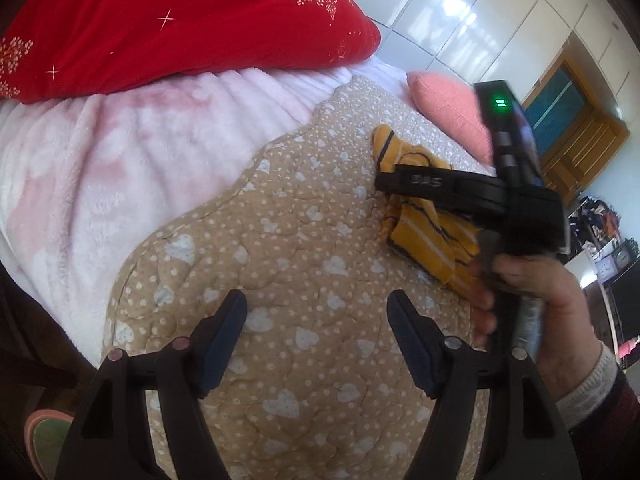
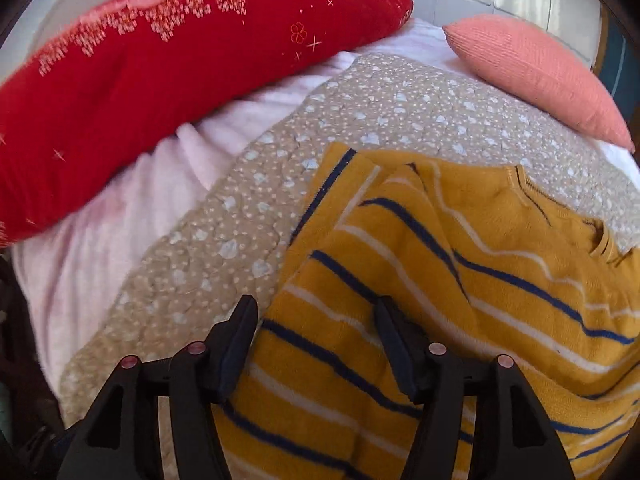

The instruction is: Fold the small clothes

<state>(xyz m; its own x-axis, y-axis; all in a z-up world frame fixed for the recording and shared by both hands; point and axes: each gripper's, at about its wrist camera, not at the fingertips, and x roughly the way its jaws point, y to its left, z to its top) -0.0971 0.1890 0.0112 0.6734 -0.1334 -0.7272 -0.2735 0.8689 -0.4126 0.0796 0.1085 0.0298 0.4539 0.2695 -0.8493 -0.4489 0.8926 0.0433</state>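
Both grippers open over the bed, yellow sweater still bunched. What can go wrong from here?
1. The striped sweater lies rumpled, one layer over another; the right gripper may pinch both layers.
2. The left gripper sits over bare quilt, away from the sweater, so a one-sided pull may drag it.
3. The quilt is soft; the fingers may catch it too.

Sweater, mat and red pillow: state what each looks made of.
Sweater: soft knit, probably fleecy yarn; fuzzy matte surface, ribbed collar, blue and white stripes.
Mat: quilted cotton-like cloth, matte; stitched puffy lines and a printed heart pattern.
Red pillow: smooth, velvety-looking fabric with a slight sheen and pale printed or embroidered flowers; which cannot be told.
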